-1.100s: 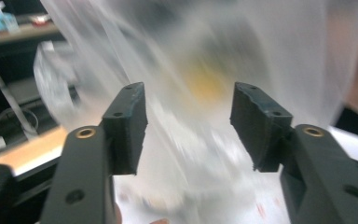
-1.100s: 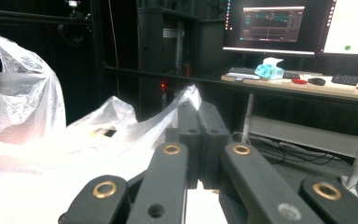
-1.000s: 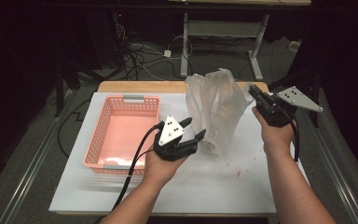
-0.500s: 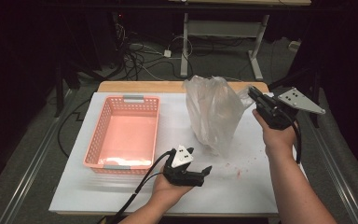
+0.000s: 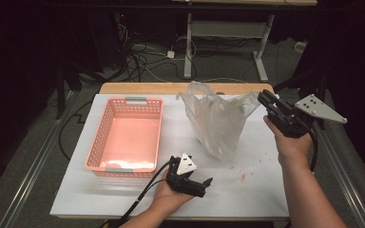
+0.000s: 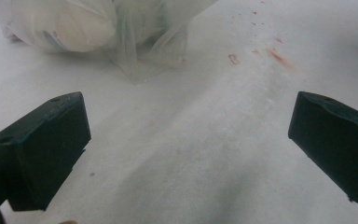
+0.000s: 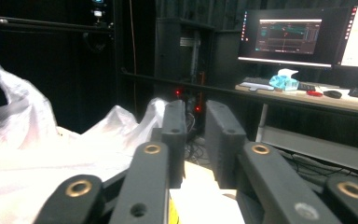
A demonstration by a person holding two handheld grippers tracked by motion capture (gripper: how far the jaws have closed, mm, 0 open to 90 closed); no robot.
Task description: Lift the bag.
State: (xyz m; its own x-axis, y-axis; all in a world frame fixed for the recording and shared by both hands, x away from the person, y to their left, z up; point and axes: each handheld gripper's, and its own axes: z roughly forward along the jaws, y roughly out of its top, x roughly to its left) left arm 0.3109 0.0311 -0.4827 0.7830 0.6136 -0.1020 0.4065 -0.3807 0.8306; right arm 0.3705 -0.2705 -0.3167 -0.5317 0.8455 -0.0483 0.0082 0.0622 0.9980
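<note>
A translucent white plastic bag [image 5: 218, 121] with pale things inside stands on the white table [image 5: 261, 194], its top stretched to the right. My right gripper [image 5: 262, 98] is held up at the bag's right top corner. In the right gripper view its jaws [image 7: 195, 112] have just been opening and show a narrow empty gap, with the bag [image 7: 37, 140] to their left. My left gripper [image 5: 205, 187] lies low near the table's front edge and has just been opening. It stands wide open [image 6: 186, 140] over bare table, with the bag [image 6: 84, 23] farther ahead.
An empty pink basket [image 5: 95, 152] stands left of the bag. Small red marks [image 5: 241, 176] dot the table between the grippers. A desk with monitors [image 7: 286, 39] lies beyond the right gripper. Dark floor with cables surrounds the table.
My left hand has dropped from the bag's side to the front of the table, and its jaws have spread wide. The right gripper's jaws have parted slightly, and the bag's top has spread.
</note>
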